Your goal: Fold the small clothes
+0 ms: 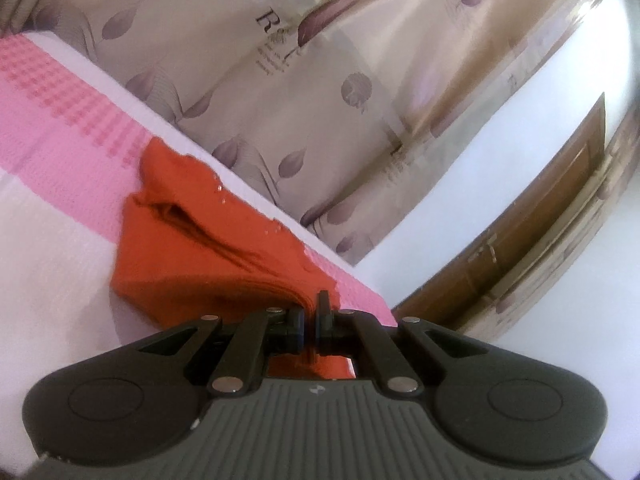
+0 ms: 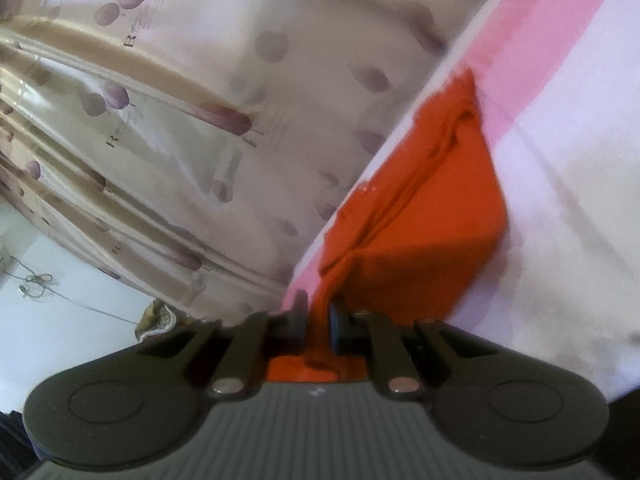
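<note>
A bed sheet in white with pink checked bands covers the surface, and a beige curtain printed with purple leaves hangs behind it. The left gripper points nearly level, its jaws pressed together on a gathered edge of one orange garment, which trails down onto the sheet. A large letter "R" can be read on the curtain; the smaller print is blurred. The right gripper, also nearly level, pinches another edge of the same garment. A wooden door stands to the right.
</note>
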Action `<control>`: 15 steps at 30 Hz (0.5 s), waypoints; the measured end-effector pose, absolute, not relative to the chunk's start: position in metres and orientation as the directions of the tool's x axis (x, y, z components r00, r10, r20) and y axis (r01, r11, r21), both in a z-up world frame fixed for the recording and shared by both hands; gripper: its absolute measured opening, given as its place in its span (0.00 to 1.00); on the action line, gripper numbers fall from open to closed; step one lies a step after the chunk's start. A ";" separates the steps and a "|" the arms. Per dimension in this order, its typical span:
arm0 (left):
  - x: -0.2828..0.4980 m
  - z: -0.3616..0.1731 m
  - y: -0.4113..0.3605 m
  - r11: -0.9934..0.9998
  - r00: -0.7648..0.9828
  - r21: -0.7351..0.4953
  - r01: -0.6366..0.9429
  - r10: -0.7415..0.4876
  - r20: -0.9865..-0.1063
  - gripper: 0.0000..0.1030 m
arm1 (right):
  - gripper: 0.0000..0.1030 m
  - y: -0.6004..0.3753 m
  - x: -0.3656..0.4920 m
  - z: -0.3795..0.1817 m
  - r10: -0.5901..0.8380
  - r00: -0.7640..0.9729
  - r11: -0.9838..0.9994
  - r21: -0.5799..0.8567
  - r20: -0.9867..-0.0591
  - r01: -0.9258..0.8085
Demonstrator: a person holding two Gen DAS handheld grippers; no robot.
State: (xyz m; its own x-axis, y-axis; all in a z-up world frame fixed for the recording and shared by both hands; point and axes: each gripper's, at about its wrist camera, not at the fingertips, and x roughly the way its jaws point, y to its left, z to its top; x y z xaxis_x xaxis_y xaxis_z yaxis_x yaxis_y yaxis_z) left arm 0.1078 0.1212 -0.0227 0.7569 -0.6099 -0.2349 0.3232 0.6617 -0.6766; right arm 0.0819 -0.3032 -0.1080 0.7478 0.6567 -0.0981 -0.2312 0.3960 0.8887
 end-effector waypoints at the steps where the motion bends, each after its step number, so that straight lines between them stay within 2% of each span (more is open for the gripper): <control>1: 0.111 -0.020 0.121 0.660 0.760 -0.678 0.324 -0.608 -0.230 0.03 | 0.09 -0.303 0.086 -0.105 0.654 0.750 0.400 0.887 -0.100 -0.231; 15: 0.180 0.013 0.114 0.676 0.843 -0.668 0.310 -0.521 -0.135 0.03 | 0.08 -0.310 0.168 -0.059 0.625 0.780 0.406 0.866 -0.028 -0.293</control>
